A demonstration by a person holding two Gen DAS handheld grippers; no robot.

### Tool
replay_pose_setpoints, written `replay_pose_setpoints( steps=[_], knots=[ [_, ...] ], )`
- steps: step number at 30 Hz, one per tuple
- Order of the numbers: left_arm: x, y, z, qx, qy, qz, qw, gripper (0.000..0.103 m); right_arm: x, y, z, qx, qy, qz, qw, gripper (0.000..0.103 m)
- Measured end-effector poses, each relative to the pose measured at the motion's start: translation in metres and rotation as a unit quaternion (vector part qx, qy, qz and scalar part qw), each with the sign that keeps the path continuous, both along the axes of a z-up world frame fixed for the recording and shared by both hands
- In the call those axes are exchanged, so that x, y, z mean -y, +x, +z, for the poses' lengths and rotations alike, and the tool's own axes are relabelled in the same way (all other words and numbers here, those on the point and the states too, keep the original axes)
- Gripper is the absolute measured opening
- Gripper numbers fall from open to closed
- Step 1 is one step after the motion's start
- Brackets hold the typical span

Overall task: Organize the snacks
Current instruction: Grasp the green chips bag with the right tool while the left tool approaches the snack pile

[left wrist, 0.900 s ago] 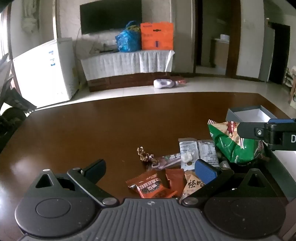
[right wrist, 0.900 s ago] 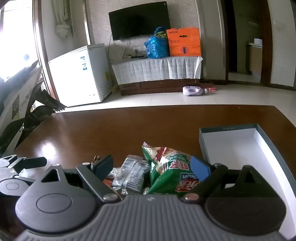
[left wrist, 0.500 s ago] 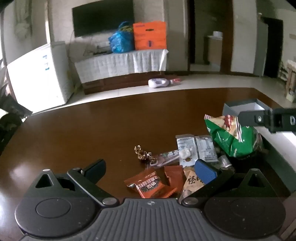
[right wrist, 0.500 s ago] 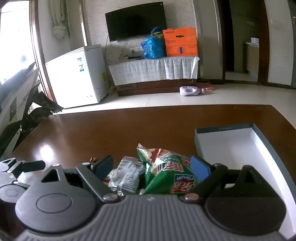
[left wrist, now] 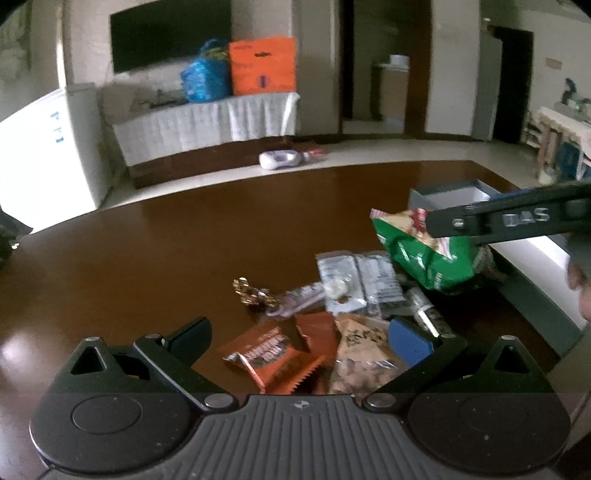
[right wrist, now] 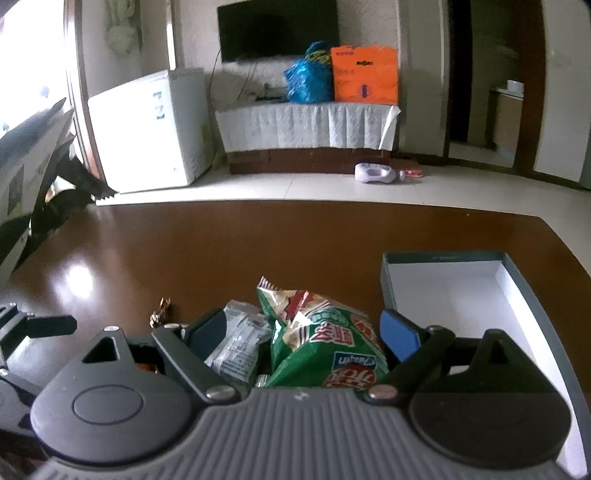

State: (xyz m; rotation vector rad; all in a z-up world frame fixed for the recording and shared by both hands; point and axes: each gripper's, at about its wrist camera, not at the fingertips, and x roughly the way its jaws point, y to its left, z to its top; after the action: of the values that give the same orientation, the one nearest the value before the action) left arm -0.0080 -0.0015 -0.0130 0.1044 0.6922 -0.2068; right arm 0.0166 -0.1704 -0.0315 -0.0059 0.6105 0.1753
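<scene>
Both grippers stood wide open and empty: right gripper (right wrist: 304,332) straddled the green snack bag (right wrist: 325,347) at lower centre, left gripper (left wrist: 301,338) over orange packets (left wrist: 266,354) on the surface (left wrist: 166,258).

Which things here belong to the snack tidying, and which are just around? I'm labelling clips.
Job: green chip bag; clear packets; orange wrappers; gold candy; open box.
Around: television; orange bag; blue bag; white freezer.
</scene>
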Motion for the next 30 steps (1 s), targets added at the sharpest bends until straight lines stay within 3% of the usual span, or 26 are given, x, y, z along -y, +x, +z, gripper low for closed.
replay_pose_setpoints(
  steps=[10,28,30],
  knots=[
    [0.010,-0.005,-0.004,-0.009,-0.032,-0.057,0.9978,0.103,-0.014,0.026,-0.016,-0.016,-0.052,0.014,0.998,0.092],
    [0.026,-0.013,-0.011,-0.008,-0.003,-0.107,0.9943,0.103,-0.011,0.054,-0.056,-0.058,-0.114,0.009,0.992,0.091],
    [0.025,-0.013,-0.013,-0.009,-0.002,-0.108,0.9941,0.103,-0.013,0.054,-0.059,-0.060,-0.122,0.010,0.991,0.086]
  ],
)
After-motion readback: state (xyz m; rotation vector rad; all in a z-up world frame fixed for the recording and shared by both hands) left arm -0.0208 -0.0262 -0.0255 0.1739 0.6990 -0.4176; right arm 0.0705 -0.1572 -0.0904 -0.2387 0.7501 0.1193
